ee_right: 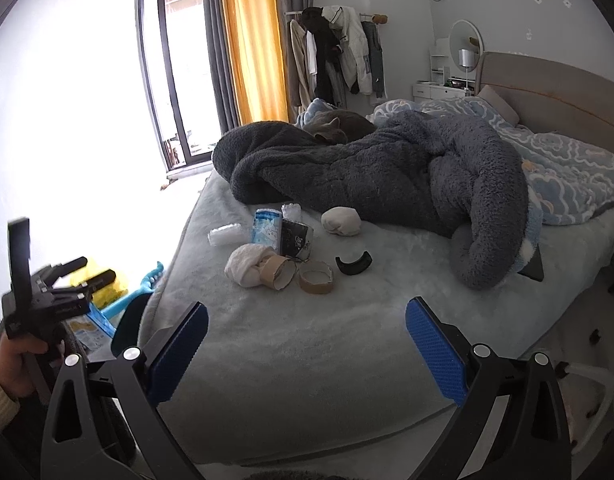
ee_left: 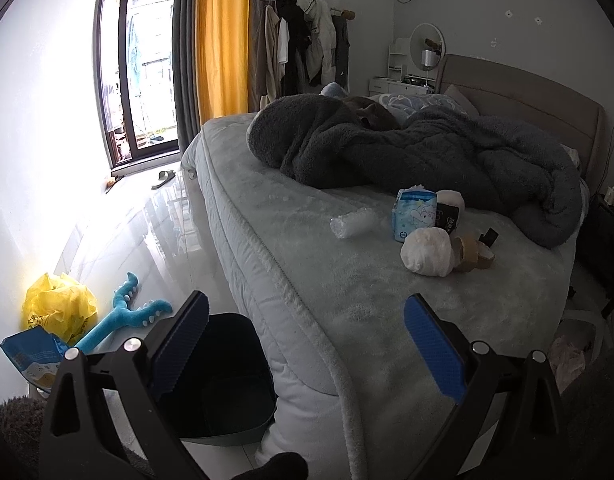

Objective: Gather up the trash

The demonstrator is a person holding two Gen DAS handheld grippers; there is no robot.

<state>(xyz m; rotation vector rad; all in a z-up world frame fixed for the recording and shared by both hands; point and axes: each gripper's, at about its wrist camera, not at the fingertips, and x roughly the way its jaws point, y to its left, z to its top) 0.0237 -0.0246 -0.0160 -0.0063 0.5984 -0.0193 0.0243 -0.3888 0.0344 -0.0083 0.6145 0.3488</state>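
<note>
Beside the bed, only left view shows bin.

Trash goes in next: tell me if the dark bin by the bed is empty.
Looks empty: the dark bin shows only bare dark inside in the left wrist view, though the gripper finger hides part.

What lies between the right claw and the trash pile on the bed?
Only bare grey bedcover separates the open right claw from the tape roll at the pile's near edge, per the right wrist view.

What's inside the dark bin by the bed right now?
In the left wrist view the dark bin looks empty: only its shadowed walls and floor show. The left tool covers its near corner, so that part is unseen.
</note>
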